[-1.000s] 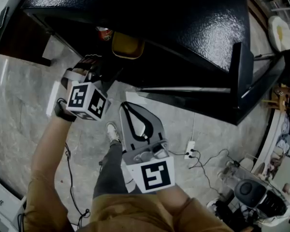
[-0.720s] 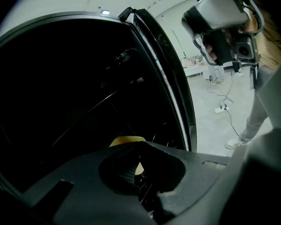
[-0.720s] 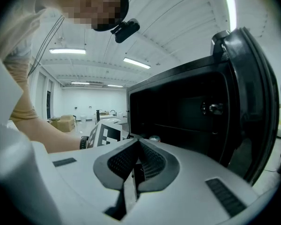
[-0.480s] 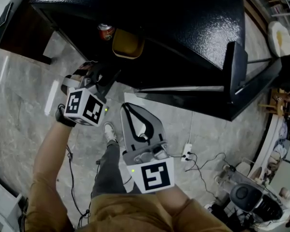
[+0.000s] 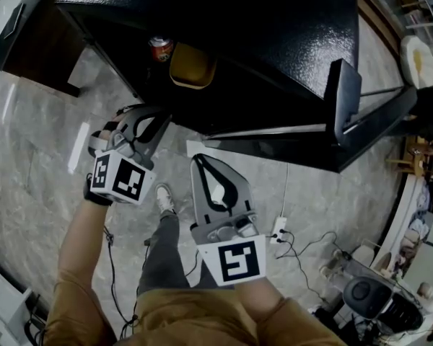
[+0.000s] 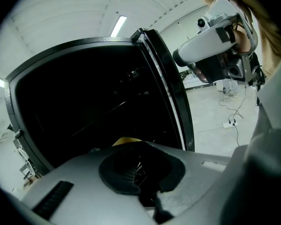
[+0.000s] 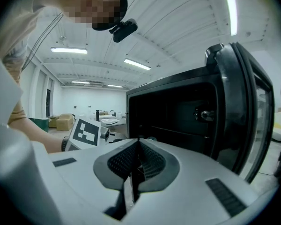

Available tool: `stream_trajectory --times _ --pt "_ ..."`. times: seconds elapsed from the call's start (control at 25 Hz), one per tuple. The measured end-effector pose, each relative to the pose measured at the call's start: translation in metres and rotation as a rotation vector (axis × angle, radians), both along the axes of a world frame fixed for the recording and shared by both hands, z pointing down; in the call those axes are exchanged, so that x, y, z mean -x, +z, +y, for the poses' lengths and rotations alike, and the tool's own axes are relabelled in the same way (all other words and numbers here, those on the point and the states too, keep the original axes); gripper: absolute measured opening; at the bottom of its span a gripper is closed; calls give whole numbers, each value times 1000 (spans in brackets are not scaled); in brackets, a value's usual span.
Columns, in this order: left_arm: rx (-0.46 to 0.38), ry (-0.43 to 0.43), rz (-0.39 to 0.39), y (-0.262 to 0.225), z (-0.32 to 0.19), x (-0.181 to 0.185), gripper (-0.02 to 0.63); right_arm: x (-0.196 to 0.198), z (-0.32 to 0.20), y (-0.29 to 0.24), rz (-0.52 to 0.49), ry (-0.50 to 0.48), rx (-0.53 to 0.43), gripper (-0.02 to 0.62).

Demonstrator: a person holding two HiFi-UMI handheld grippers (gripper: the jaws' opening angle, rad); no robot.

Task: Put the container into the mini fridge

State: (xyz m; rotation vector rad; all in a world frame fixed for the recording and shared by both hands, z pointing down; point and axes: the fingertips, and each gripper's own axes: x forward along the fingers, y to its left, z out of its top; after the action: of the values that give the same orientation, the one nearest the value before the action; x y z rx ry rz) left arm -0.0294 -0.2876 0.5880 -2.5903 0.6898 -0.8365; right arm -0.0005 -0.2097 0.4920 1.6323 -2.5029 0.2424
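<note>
- The yellow container (image 5: 191,67) is sitting inside the mini fridge (image 5: 274,34), upper middle of the head view, beside a red can (image 5: 159,47). The placing is looking done.
- You are holding both tongs clenched and empty, the left gripper (image 5: 155,121) just below the opening and the right gripper (image 5: 204,163) at lower centre.
- The door (image 5: 345,103) is standing open at right, so closing it is probably remaining.
- The can's print is too small to read.
</note>
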Motion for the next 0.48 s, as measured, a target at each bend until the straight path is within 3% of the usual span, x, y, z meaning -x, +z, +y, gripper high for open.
stream_trajectory --times 0.48 --pt "50 -92 63 -20 40 18 2 -1 16 -32 -28 -8 -40 2"
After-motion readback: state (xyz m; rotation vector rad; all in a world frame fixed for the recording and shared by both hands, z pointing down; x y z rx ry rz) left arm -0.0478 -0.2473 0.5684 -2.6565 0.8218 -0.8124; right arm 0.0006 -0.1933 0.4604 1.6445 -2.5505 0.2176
